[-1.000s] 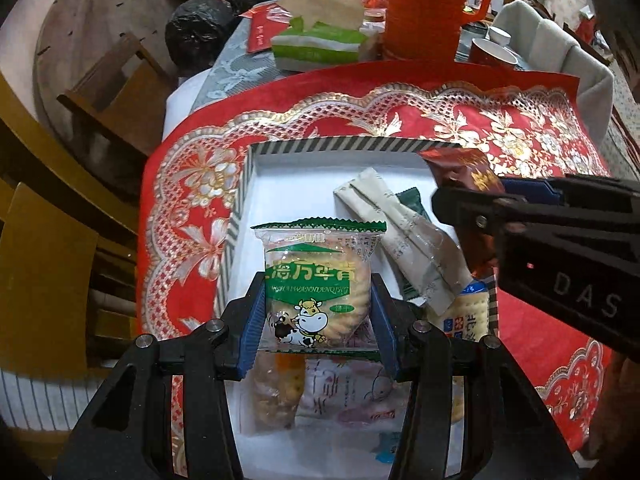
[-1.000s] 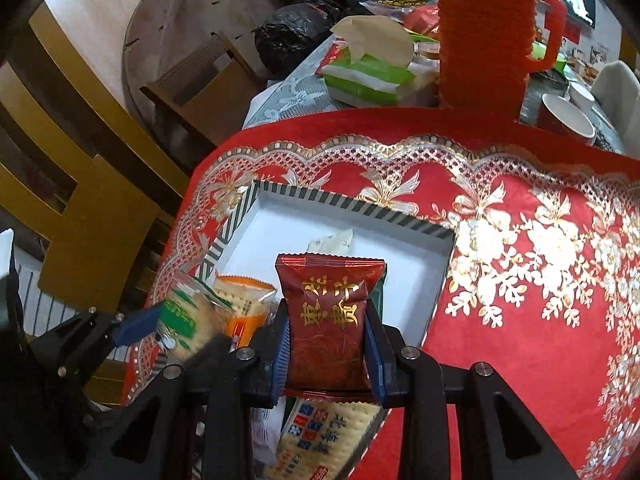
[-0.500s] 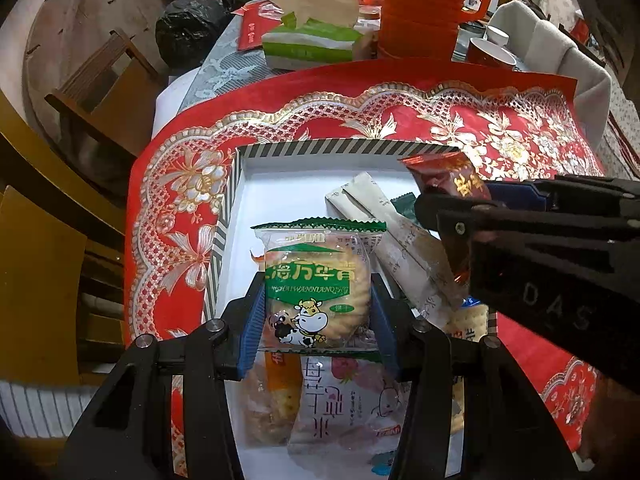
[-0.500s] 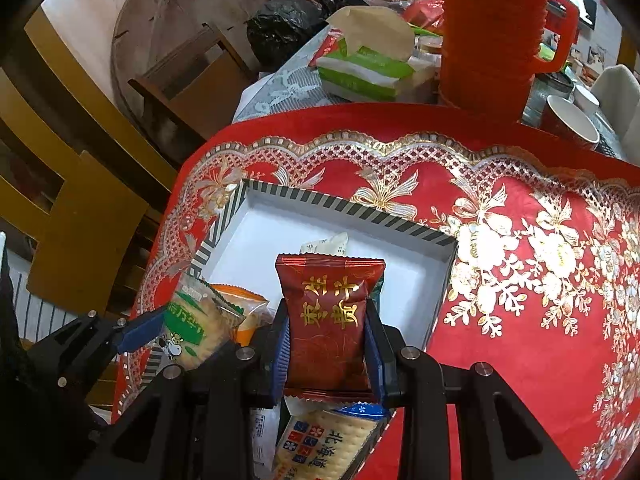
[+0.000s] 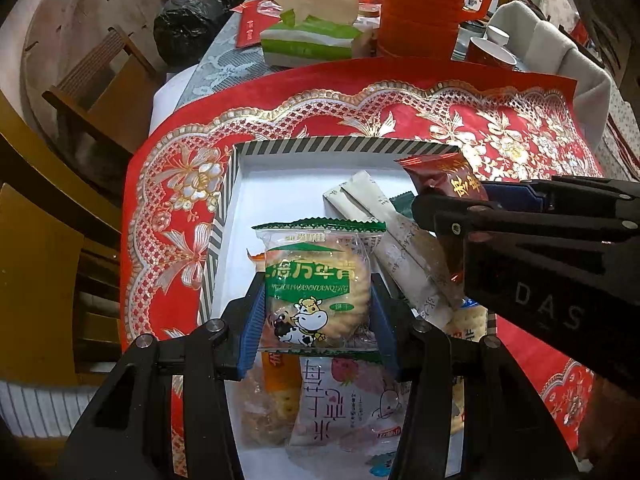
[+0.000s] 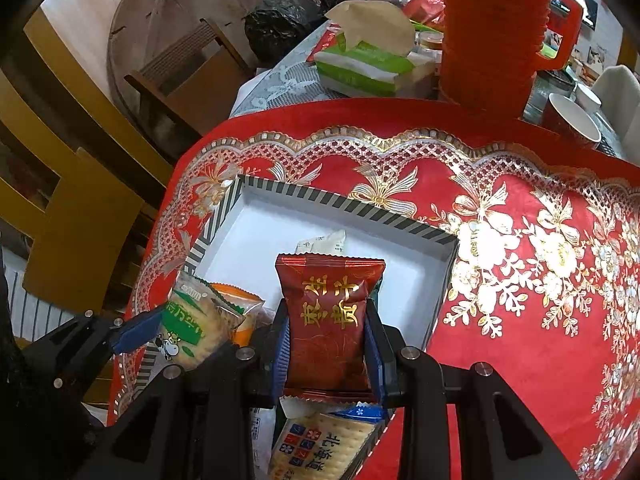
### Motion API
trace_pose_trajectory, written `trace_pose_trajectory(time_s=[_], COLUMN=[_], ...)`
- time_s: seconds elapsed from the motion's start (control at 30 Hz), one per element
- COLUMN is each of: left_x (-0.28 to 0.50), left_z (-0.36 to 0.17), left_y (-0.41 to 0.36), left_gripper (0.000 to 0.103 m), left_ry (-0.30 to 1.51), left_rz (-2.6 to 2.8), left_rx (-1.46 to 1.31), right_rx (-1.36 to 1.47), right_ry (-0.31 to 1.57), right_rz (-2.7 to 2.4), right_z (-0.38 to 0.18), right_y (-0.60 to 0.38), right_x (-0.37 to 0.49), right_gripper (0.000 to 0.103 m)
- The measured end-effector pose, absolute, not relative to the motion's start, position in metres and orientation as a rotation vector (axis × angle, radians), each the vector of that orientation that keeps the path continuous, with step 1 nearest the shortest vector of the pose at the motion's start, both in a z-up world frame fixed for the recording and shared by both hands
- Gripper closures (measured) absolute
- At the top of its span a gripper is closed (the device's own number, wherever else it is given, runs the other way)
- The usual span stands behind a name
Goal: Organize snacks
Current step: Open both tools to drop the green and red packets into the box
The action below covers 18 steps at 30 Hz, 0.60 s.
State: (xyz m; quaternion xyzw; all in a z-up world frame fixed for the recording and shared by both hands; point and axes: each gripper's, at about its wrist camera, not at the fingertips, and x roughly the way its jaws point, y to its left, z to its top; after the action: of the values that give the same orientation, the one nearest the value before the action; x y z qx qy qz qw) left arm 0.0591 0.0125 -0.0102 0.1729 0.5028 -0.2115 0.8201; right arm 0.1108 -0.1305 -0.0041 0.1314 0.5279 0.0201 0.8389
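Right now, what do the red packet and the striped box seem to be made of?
Red packet: probably glossy foil or plastic film; it shines, crinkles, and has crimped ends. Striped box: likely matte cardboard; thin, stiff walls with a plain white inside.

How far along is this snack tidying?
Partly done. Several packets already lie in the striped box. In hand: the left tool grips a green cow biscuit pack, and the right tool a red packet, both above the box. Left: setting those two down.

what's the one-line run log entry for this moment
left gripper: shut on cookie pack | right gripper: shut on red pack | both over striped box | other snacks in box
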Motion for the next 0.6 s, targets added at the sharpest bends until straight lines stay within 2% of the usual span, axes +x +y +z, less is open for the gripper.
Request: trace_pose_trajectory(time_s=[0.3, 0.4, 0.5, 0.6], left_x=[0.057, 0.056, 0.056, 0.055], left_z=[-0.013, -0.015, -0.014, -0.006], left_y=[0.011, 0.011, 0.012, 0.013], left_gripper=[0.054, 0.048, 0.032, 0.030], left_ry=[1.085, 1.093, 1.091, 1.068], left_rz=[-0.460, -0.470, -0.471, -0.461], left_rx=[0.367, 0.359, 0.347, 0.345], right_rx=[0.293, 0.310, 0.353, 0.343], right_ry=[1.108, 1.091, 1.062, 1.011], right_rz=[0.038, 0.036, 0.025, 0.016], right_z=[-0.002, 0.002, 0.011, 0.028], right_y=[-0.131, -0.132, -0.137, -0.140], right_x=[0.113, 0.112, 0.109, 0.105], right_gripper=[0.071, 0.070, 0.069, 0.062])
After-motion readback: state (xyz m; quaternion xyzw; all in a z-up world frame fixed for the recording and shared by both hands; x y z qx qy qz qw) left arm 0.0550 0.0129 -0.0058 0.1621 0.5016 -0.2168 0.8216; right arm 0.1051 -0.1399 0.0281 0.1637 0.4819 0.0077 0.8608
